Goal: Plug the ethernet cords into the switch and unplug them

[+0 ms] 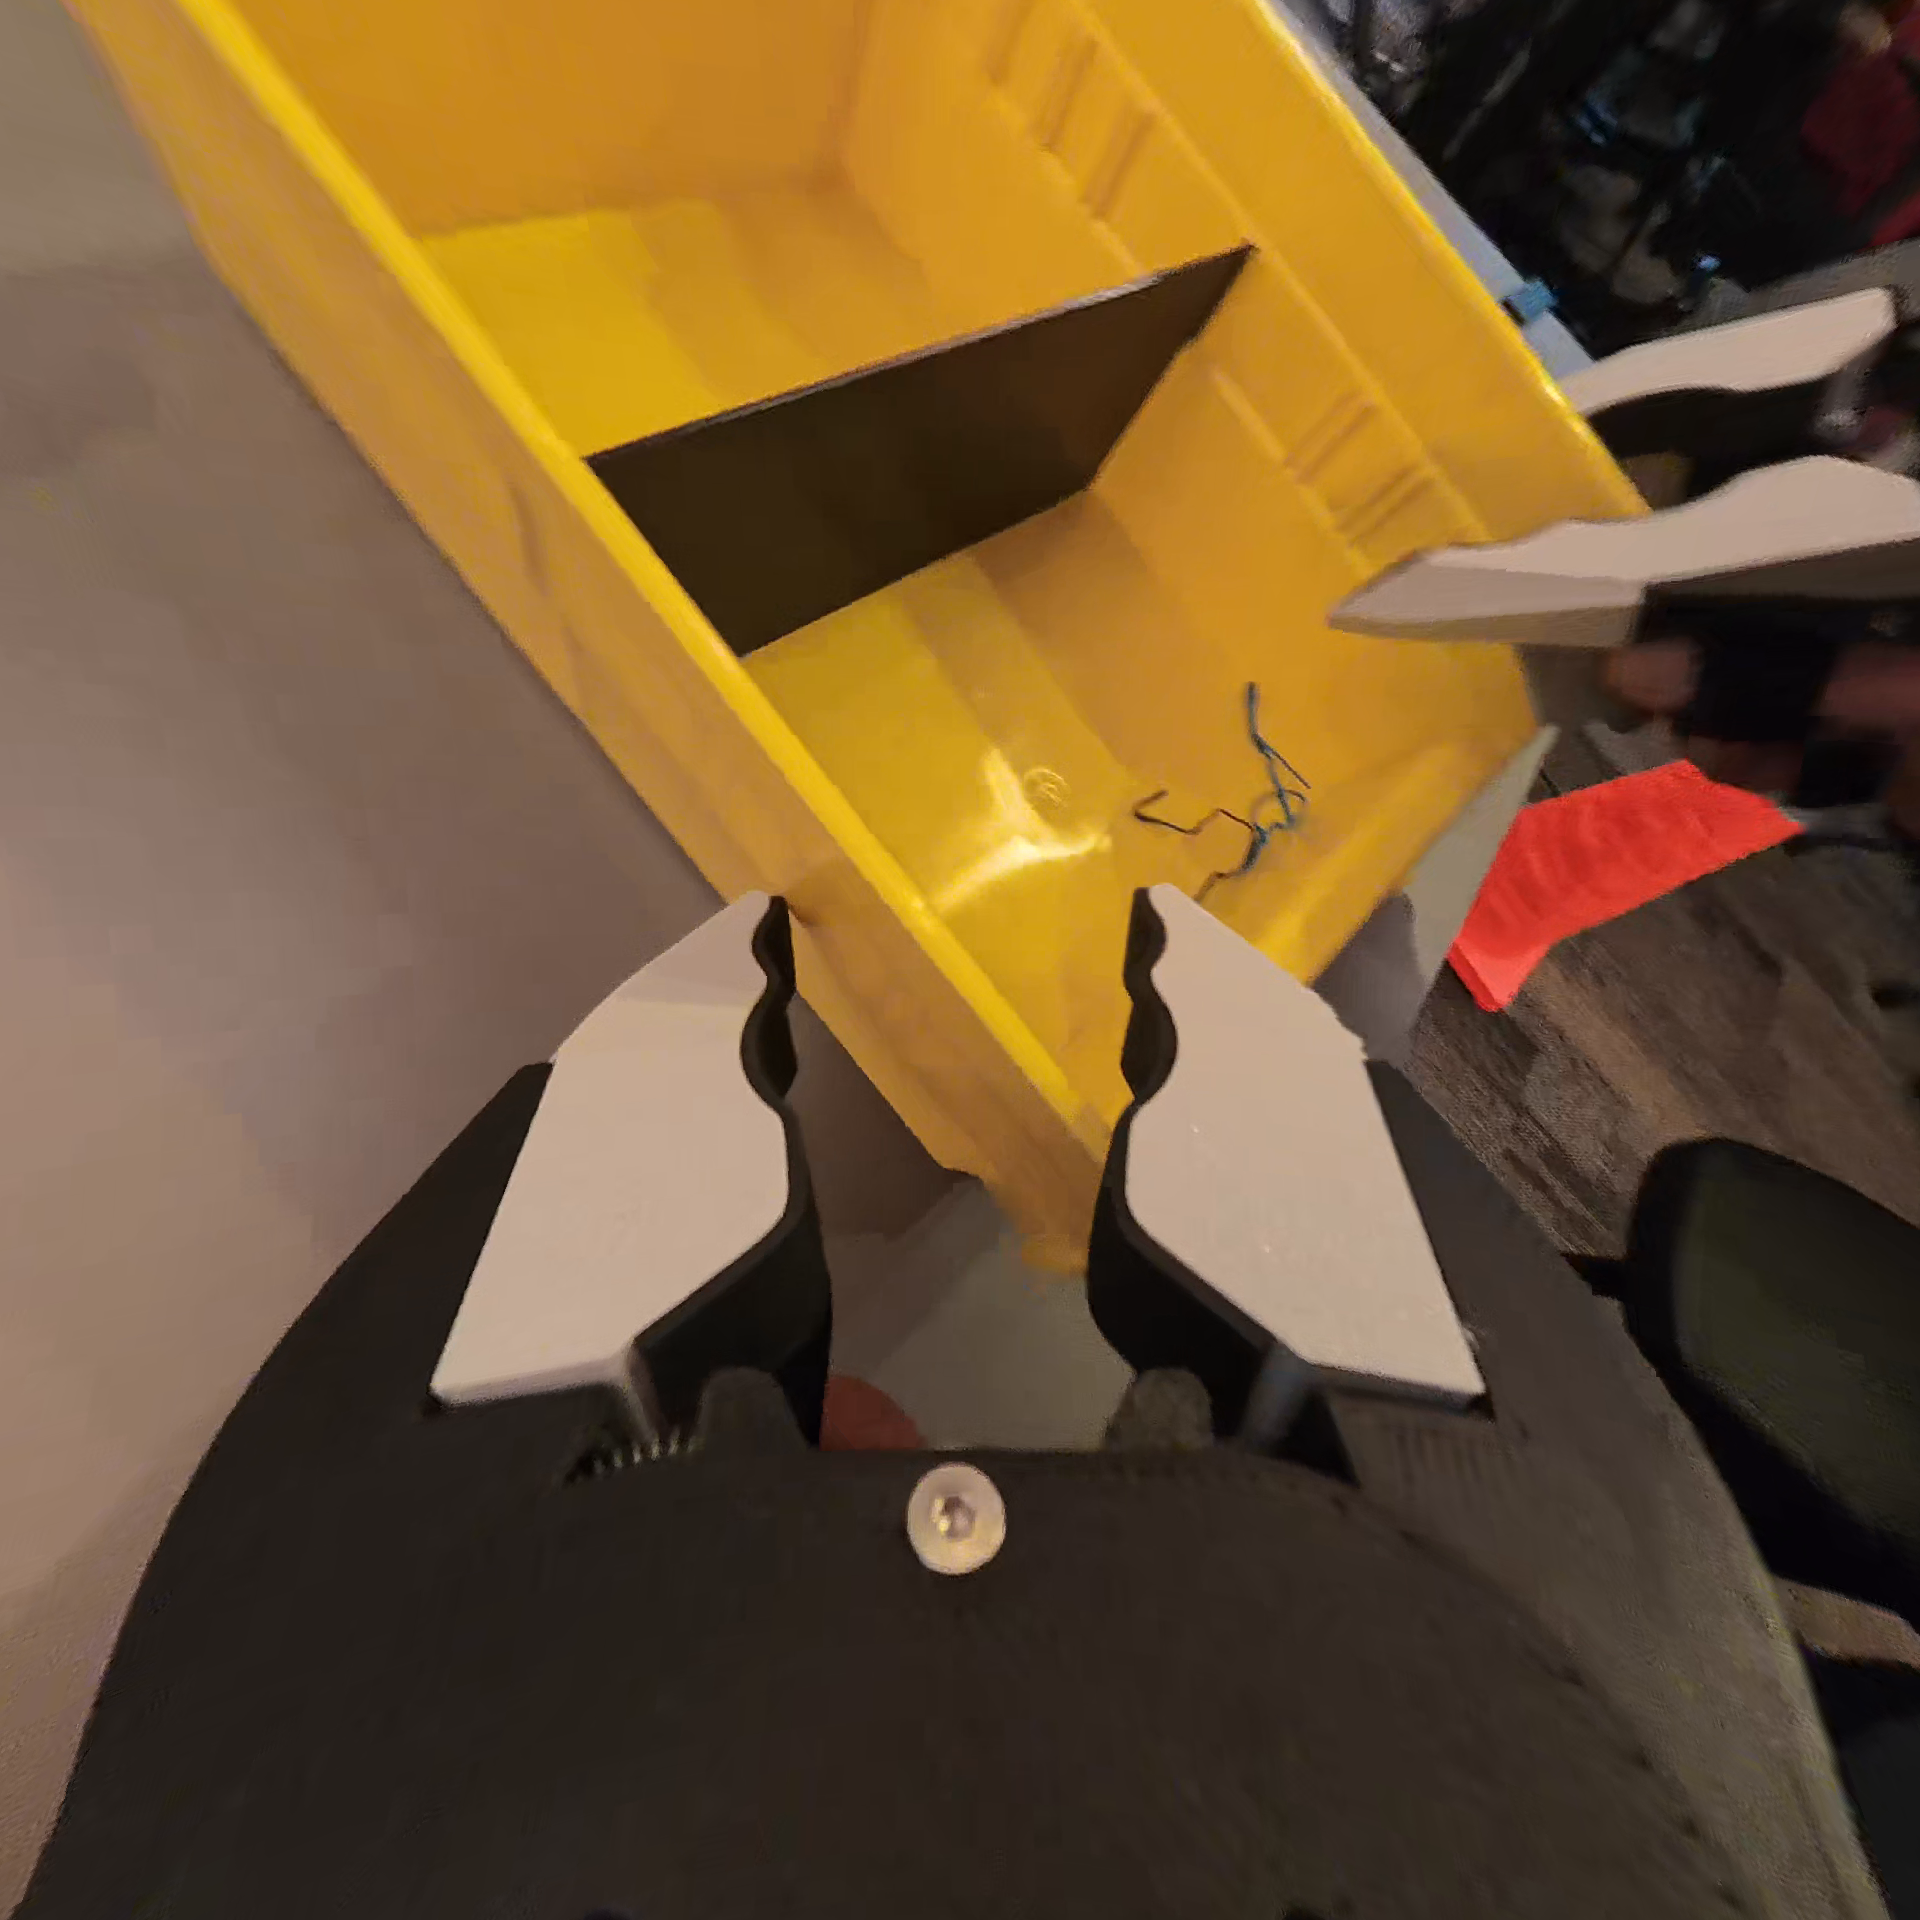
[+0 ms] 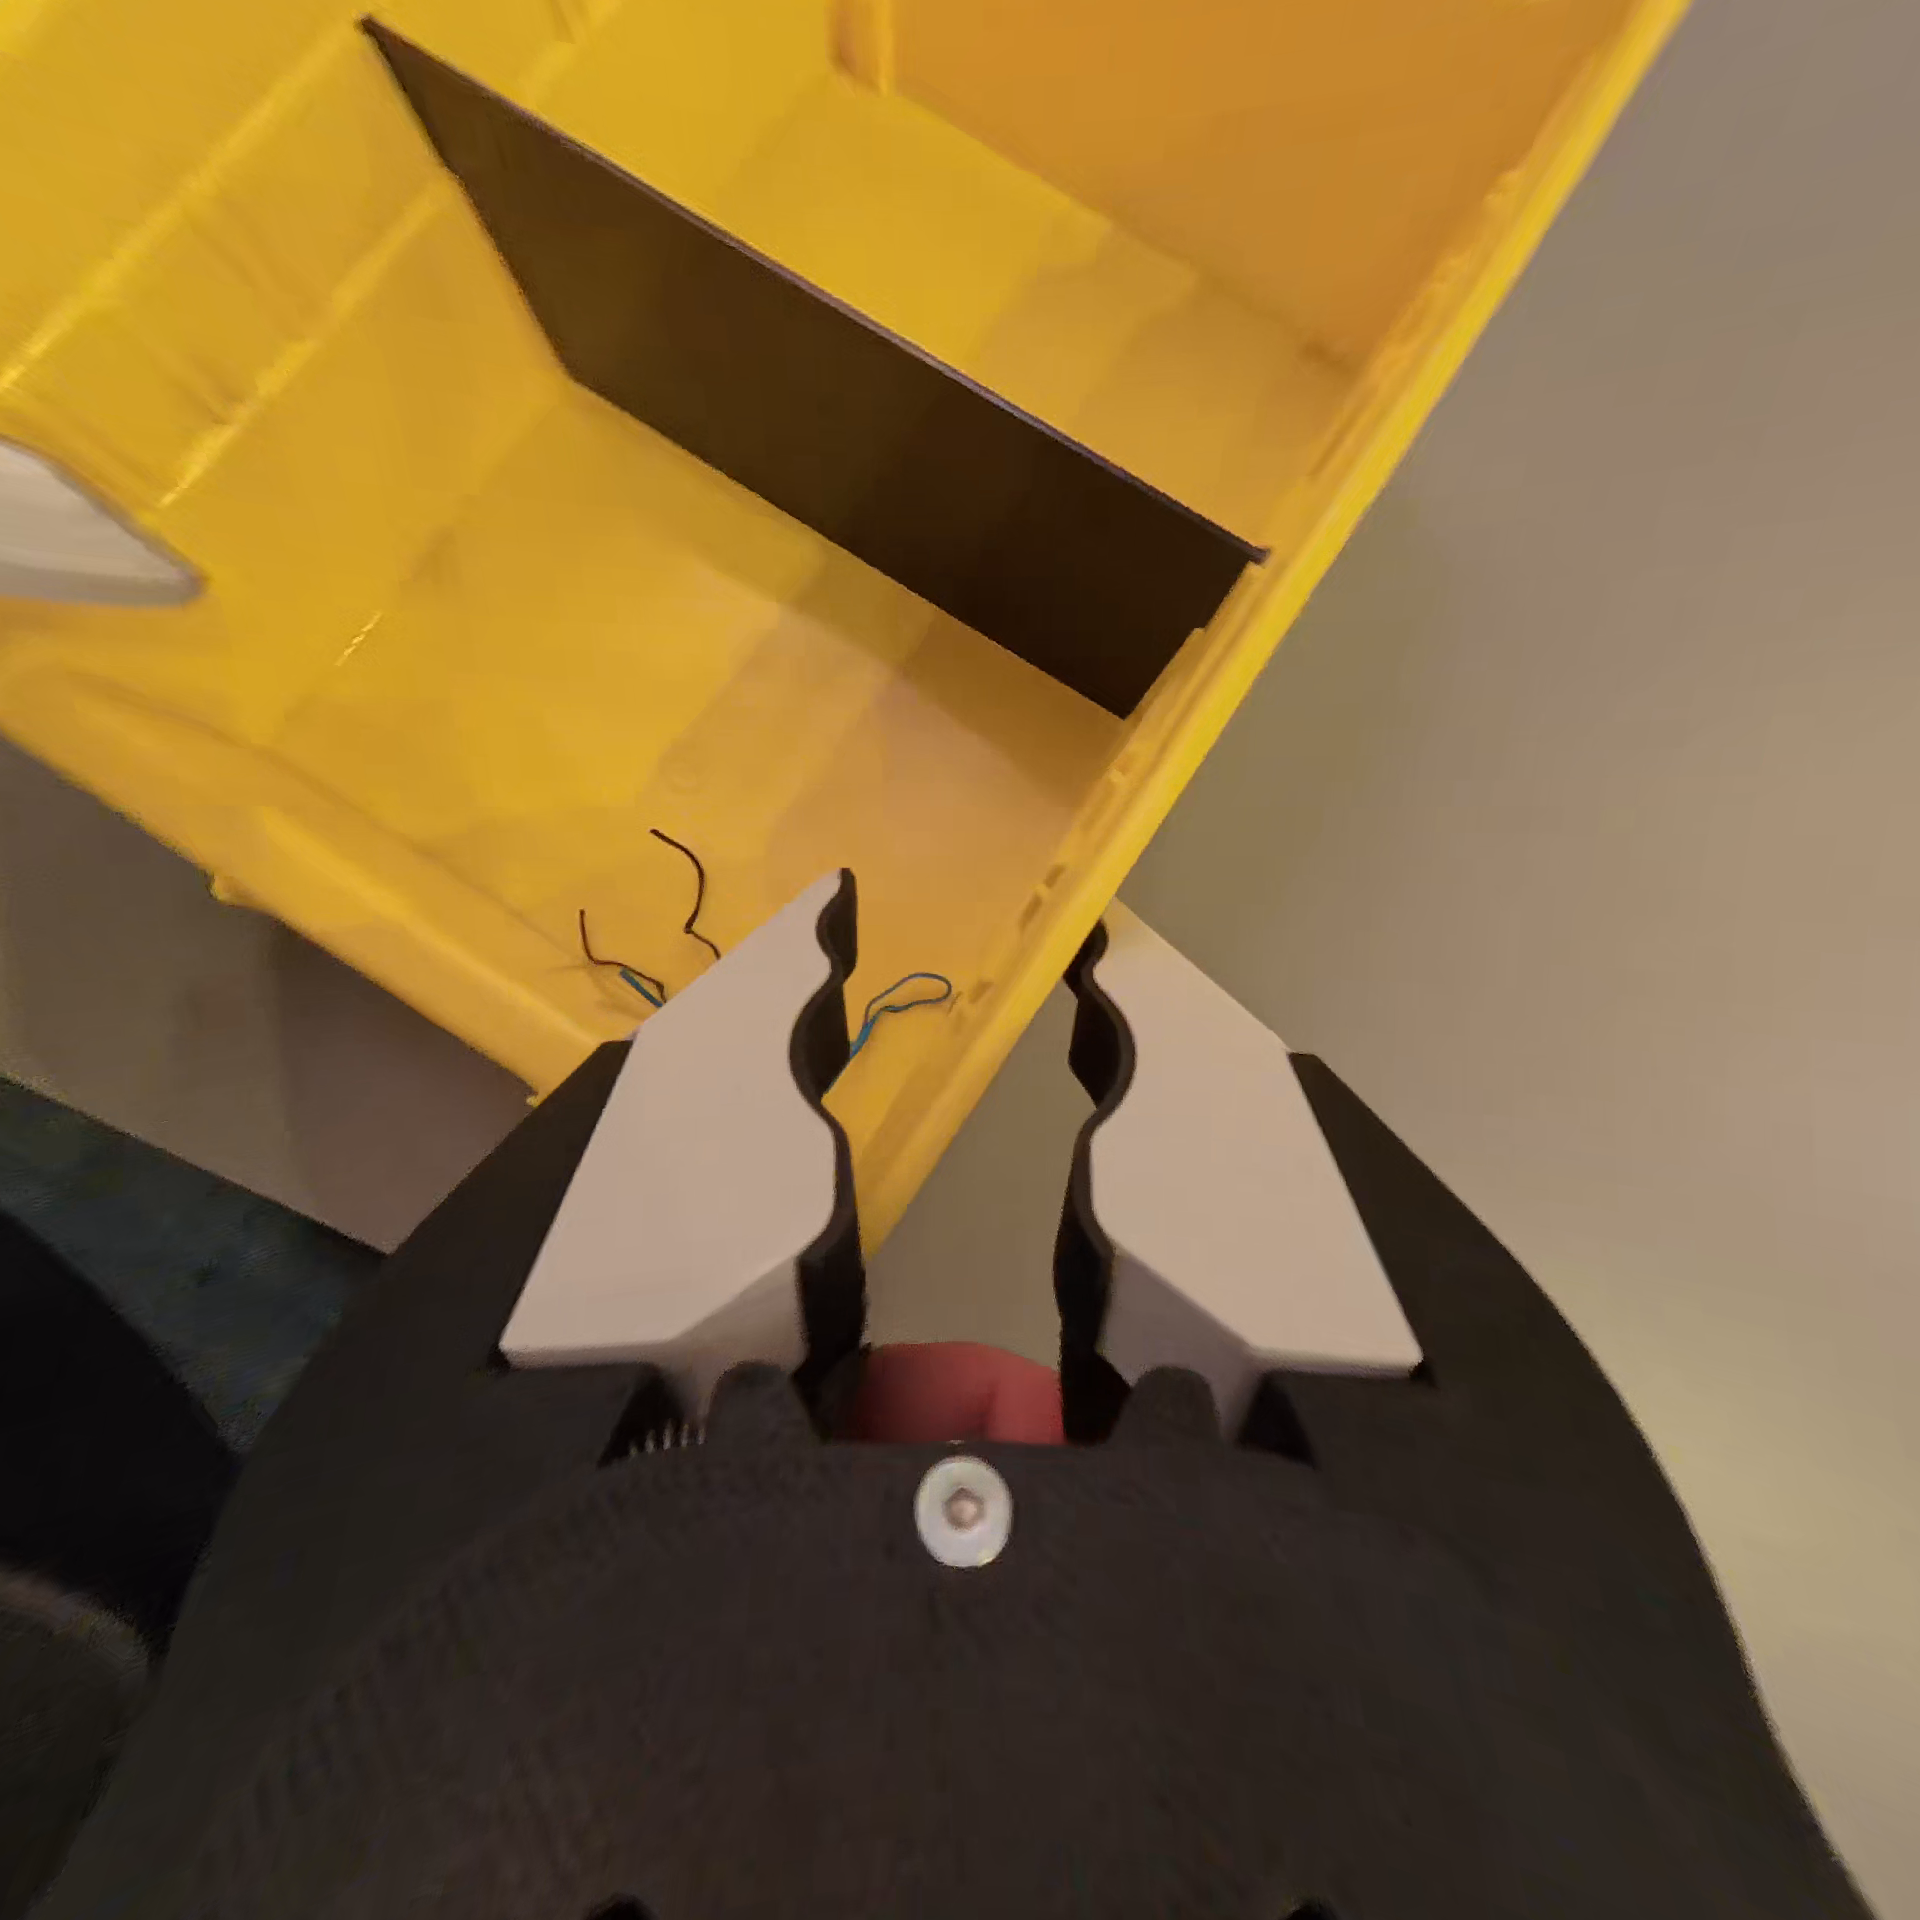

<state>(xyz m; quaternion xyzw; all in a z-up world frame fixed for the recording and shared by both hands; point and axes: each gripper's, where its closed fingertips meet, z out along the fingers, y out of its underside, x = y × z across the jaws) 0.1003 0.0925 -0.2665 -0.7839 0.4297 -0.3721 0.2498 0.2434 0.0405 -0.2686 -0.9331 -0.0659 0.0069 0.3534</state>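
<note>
A yellow plastic bin (image 1: pixel 644 125) with a black divider (image 1: pixel 914 457) stands on a grey table (image 1: pixel 208 727). It also shows in the right wrist view (image 2: pixel 1195 156) with its divider (image 2: pixel 852 416). Thin black and blue wire scraps (image 1: pixel 1247 810) lie in the near compartment, also seen in the right wrist view (image 2: pixel 665 935). No switch or ethernet cords are in view. My left gripper (image 1: pixel 961 914) is open and empty over the bin's near corner. My right gripper (image 2: pixel 971 914) is open and empty over the bin's near wall, and shows at the right of the left wrist view (image 1: pixel 1455 509).
A red-orange flat piece (image 1: pixel 1590 873) lies on the patterned carpet (image 1: pixel 1662 1039) beyond the table edge. A dark chair (image 1: pixel 1787 1299) stands at the lower right. Dark clutter fills the far right background. The left gripper's fingertip (image 2: pixel 94 551) shows at the right wrist view's left edge.
</note>
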